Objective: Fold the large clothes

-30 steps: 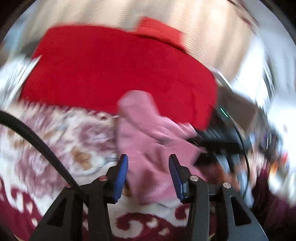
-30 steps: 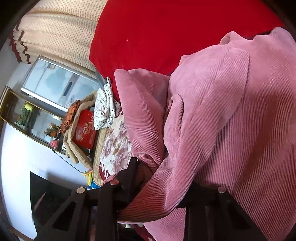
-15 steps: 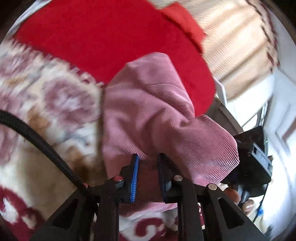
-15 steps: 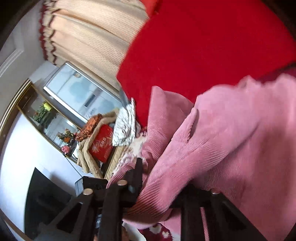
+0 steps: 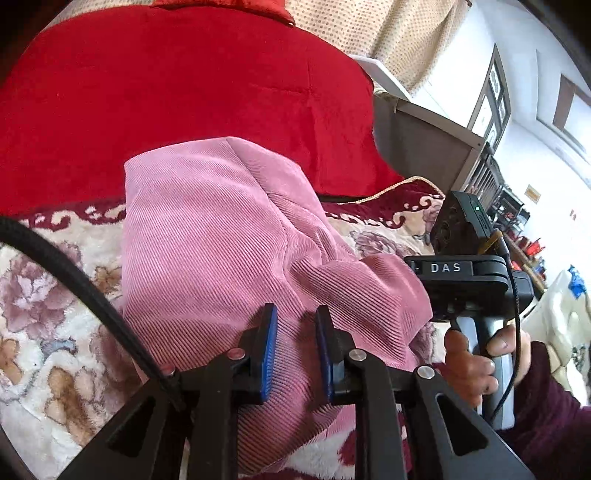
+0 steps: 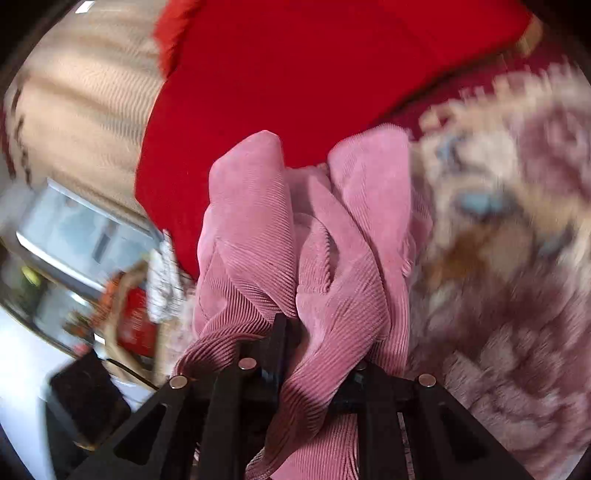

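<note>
A pink corduroy garment lies bunched on a floral blanket in the left wrist view. My left gripper is shut on a fold at its near edge, with the cloth pinched between the blue pads. To the right, a hand holds the right gripper's black housing, whose fingers are hidden under the cloth. In the right wrist view, which is blurred, the garment hangs in ridged folds. My right gripper is shut on it, and cloth drapes over the right finger.
A red velvet blanket lies behind the garment, with a beige curtain beyond. A grey board stands at the bed's end. A black cable crosses the left. A glass cabinet and a red box are to the side.
The left jaws narrowed from wide apart to a pinch on the pink cloth. Both grippers swept sideways with the garment; the floral blanket now fills the right of the right wrist view.
</note>
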